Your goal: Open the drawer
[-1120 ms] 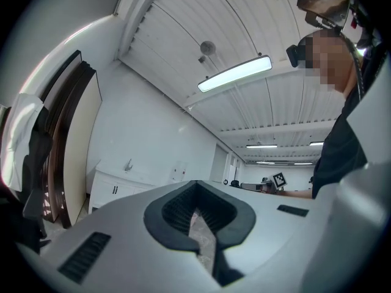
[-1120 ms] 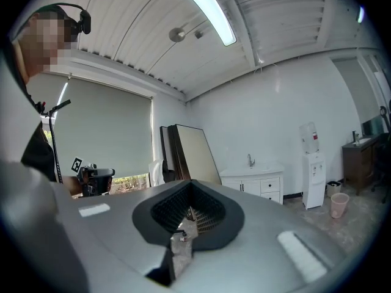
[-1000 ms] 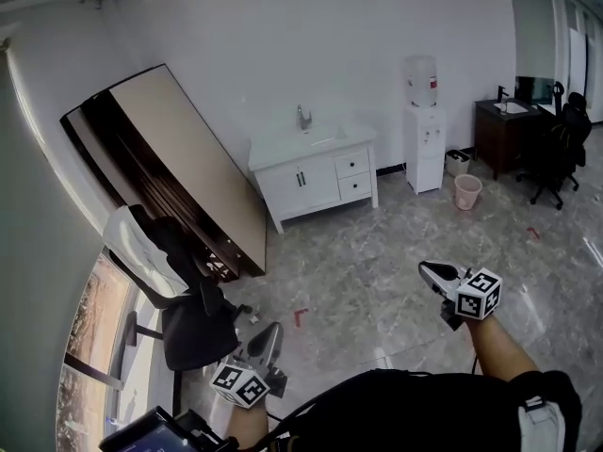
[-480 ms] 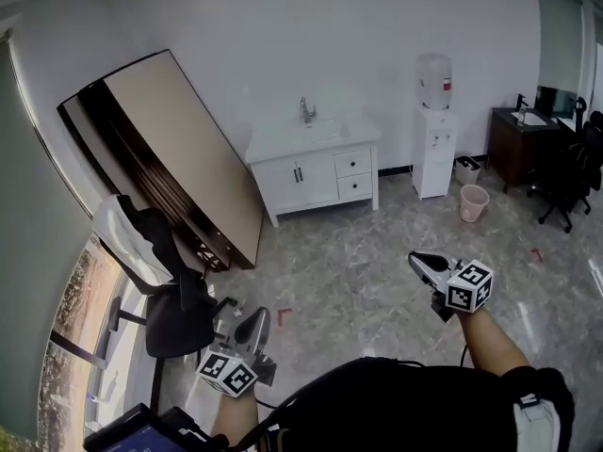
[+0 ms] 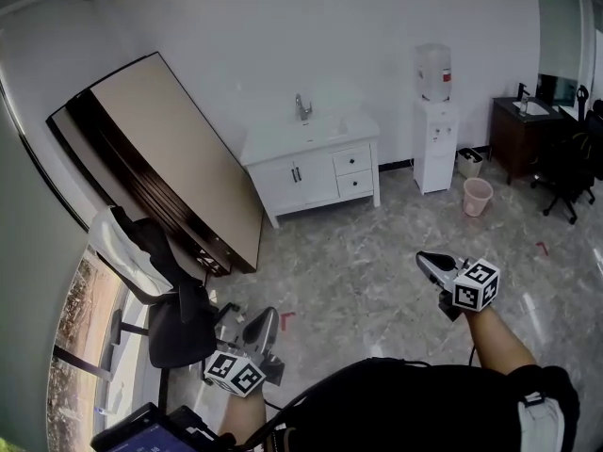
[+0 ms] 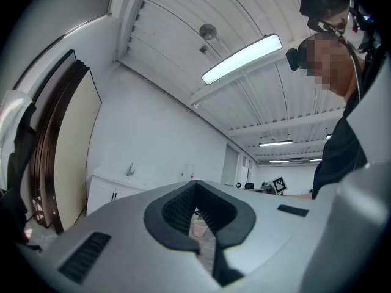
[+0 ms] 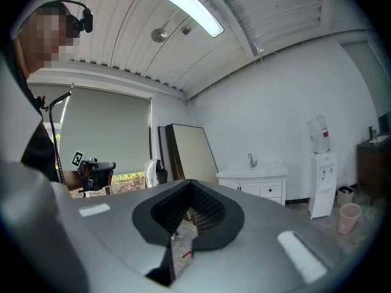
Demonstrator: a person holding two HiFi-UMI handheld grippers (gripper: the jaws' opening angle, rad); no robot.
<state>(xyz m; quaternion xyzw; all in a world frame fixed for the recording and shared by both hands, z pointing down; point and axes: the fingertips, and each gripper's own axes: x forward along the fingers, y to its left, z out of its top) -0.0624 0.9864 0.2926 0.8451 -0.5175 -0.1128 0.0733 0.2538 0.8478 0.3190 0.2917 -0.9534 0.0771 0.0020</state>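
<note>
The white vanity cabinet (image 5: 311, 169) with a sink stands against the far wall, two small drawers (image 5: 352, 161) stacked on its right side, both closed. It also shows in the left gripper view as the cabinet (image 6: 110, 191) and in the right gripper view as the cabinet (image 7: 253, 185). My left gripper (image 5: 263, 327) is low at the left, far from the cabinet, jaws together and empty. My right gripper (image 5: 432, 261) is held out at the right, also far from it, shut on nothing. The left gripper (image 6: 195, 185) and the right gripper (image 7: 190, 183) show closed pads in their own views.
Large panels (image 5: 160, 158) lean on the wall at left. An office chair (image 5: 174, 314) draped with dark clothing stands by the window. A water dispenser (image 5: 433, 125), a pink bin (image 5: 478, 196), a dark desk (image 5: 518, 135) and a black chair (image 5: 575, 163) are at right.
The cabinet looks slightly nearer and the view has swung a little. Both grippers were carried along in front of the person and stay shut.
</note>
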